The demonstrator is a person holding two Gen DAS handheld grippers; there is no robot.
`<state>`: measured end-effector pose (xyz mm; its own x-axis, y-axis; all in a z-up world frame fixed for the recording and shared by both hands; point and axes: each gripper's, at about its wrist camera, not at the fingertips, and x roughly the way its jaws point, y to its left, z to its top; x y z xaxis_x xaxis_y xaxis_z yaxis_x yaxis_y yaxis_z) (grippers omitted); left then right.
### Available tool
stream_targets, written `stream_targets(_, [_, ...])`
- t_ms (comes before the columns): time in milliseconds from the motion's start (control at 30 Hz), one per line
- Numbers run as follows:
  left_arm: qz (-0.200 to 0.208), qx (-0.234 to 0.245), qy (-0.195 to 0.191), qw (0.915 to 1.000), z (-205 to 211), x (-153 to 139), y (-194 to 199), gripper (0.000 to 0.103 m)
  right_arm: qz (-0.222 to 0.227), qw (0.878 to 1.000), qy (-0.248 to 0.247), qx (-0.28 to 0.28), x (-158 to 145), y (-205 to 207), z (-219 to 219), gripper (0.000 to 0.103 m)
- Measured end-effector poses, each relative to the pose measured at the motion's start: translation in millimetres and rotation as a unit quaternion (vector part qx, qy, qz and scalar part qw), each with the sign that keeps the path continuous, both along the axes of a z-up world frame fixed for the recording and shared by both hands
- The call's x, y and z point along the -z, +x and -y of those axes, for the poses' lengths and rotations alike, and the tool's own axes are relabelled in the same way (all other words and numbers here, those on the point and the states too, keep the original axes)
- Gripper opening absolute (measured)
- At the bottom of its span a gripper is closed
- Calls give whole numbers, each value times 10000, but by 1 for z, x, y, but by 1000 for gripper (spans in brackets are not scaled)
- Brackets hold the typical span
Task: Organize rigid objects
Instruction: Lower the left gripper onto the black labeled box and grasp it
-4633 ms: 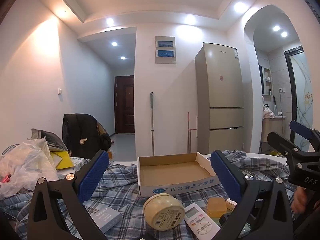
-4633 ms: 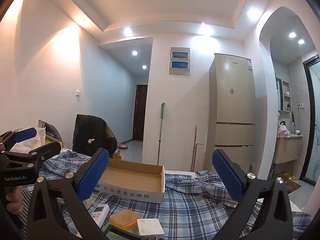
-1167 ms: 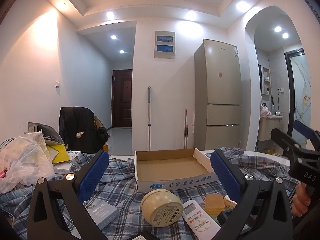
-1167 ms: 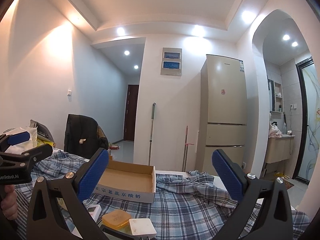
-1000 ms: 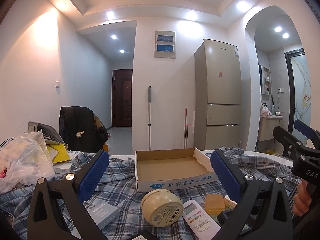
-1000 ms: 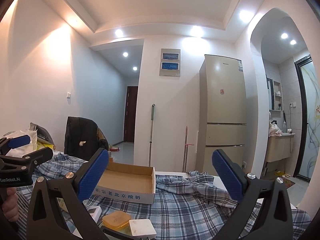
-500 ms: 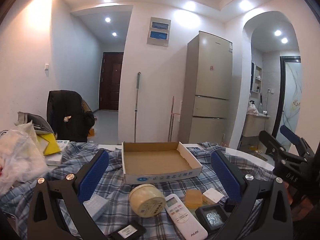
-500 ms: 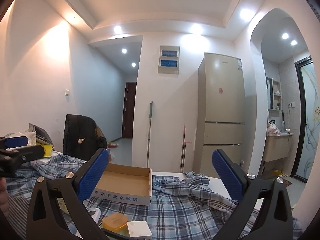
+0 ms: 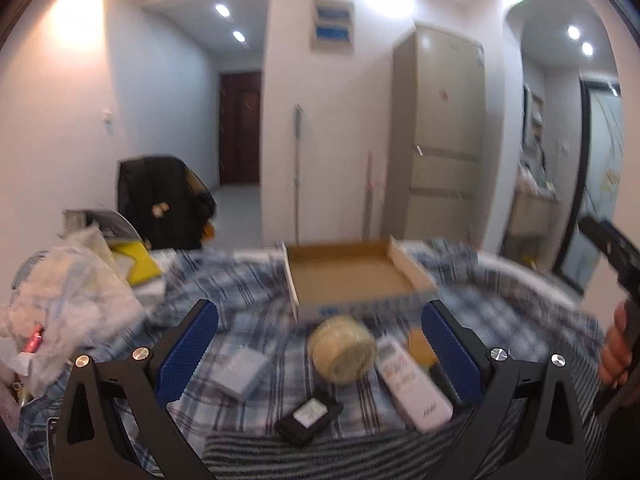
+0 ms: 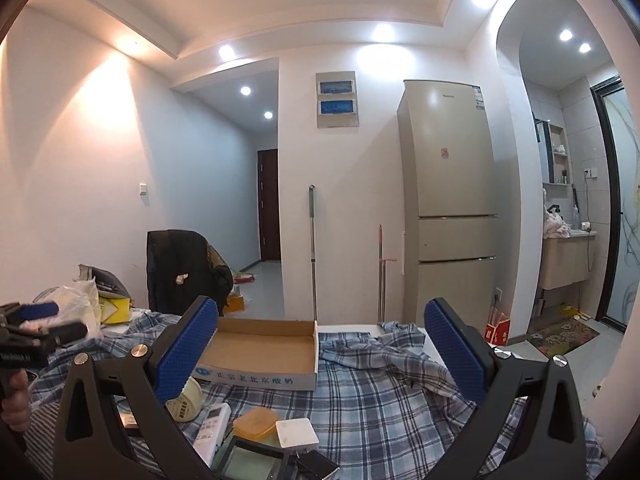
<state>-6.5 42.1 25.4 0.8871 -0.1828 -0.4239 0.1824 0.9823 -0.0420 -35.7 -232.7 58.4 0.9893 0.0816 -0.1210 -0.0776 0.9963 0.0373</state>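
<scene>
An empty shallow cardboard box (image 9: 352,276) (image 10: 260,346) lies on a blue plaid cloth (image 9: 256,288) (image 10: 380,400). In front of it sit a round cream tin (image 9: 344,348) (image 10: 188,398), a white remote (image 9: 412,384) (image 10: 212,426), an orange block (image 9: 418,342) (image 10: 256,422), a small grey-blue box (image 9: 240,370) and a black device (image 9: 308,414). A white square piece (image 10: 297,432) lies by the orange block. My left gripper (image 9: 320,348) hangs open above the tin. My right gripper (image 10: 320,356) is open over the cloth, right of the objects. Neither holds anything.
A heap of plastic bags (image 9: 64,304) (image 10: 80,308) and a yellow item (image 9: 136,264) crowd the table's left side. A dark jacket on a chair (image 10: 180,272), a mop (image 10: 312,252) and a fridge (image 10: 448,216) stand behind the table. A square dark tray (image 10: 248,460) lies nearest.
The left wrist view has tipped down and moved in over the objects, now blurred; more of the near table shows. The right gripper has shifted only slightly. Both stay open.
</scene>
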Motion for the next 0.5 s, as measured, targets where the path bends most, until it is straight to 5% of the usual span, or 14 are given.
stream_targets(233, [-1065,478,378,9924,6,44,32,93,-1021,9944,235,-141,34,40,8,103])
stream_targets(500, [-1878,848,773,9755,3,82,50,82,-1287,9916,-11,-94,50,48,2,103])
